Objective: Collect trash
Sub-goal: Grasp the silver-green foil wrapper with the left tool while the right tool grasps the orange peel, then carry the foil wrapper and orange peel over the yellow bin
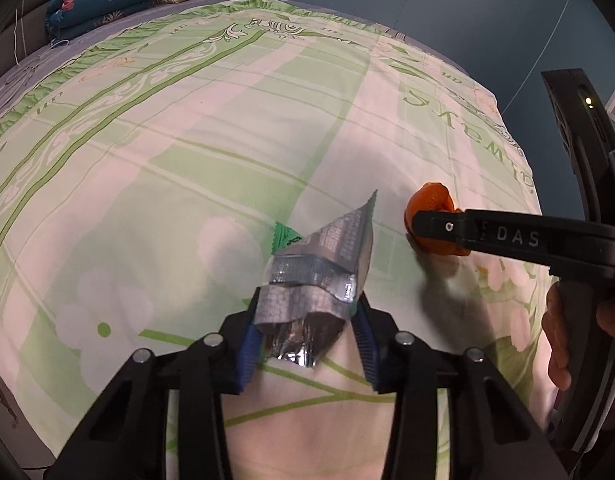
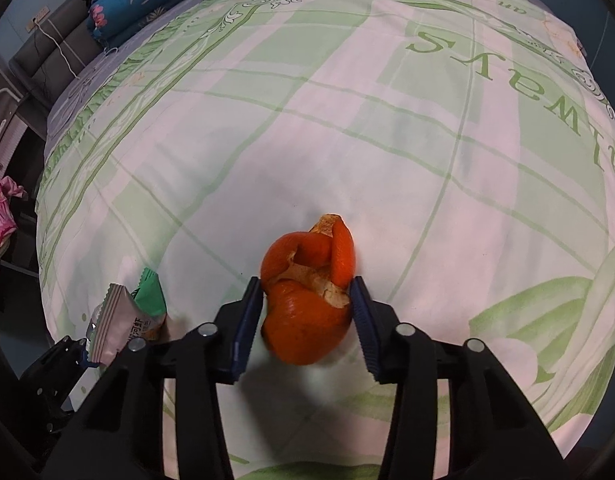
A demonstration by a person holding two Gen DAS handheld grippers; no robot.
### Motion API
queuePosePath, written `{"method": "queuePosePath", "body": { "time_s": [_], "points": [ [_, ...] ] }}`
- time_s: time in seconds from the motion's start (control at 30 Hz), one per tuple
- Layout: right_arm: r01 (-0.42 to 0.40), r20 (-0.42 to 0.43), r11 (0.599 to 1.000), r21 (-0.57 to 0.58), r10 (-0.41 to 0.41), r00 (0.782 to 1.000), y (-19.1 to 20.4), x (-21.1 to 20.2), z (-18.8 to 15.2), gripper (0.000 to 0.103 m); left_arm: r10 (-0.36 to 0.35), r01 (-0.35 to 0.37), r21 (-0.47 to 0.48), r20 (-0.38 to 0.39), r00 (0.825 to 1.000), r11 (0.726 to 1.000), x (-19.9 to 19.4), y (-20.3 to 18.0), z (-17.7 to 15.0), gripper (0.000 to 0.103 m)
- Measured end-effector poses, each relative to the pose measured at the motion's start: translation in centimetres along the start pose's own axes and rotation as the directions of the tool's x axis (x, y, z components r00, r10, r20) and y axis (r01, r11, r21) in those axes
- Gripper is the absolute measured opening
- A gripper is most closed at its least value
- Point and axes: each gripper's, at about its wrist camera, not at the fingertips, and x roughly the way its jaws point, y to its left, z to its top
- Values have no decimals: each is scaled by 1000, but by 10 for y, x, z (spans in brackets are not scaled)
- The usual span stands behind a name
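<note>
While both pieces sit pinched just above the bed (image 2: 267,140):
left tool (image 1: 307,316): clamped on snack wrapper (image 1: 319,264)
right tool (image 2: 307,312): squeezing orange peel (image 2: 307,296)
done: both grabbed
left: binning them, no bin visible

The bedsheet (image 2: 387,128) carries the big green word "always" (image 2: 547,80), seen upside down, and small "an" marks at its border. The right gripper (image 1: 411,226) shows white letters "DAS". The snack wrapper (image 2: 123,320) has Chinese print, too small to read fully.
</note>
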Motion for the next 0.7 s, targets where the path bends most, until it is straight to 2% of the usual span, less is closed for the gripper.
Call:
{"method": "queuePosePath", "body": {
  "time_s": [0.07,0.3,0.7],
  "points": [
    [5,9,1000,-1,-5,1000,1,-2,1,33,1,-1,-12,-3,1000,1000,1,3,0,26],
    [9,26,1000,-4,-9,1000,2,-9,0,26,-23,23,-64,1,1000,998,-1,13,1,21],
    [-30,85,1000,-6,30,996,5,-40,-4,24,-50,55,-78,68,996,995,-36,17,2,19]
  ]
}}
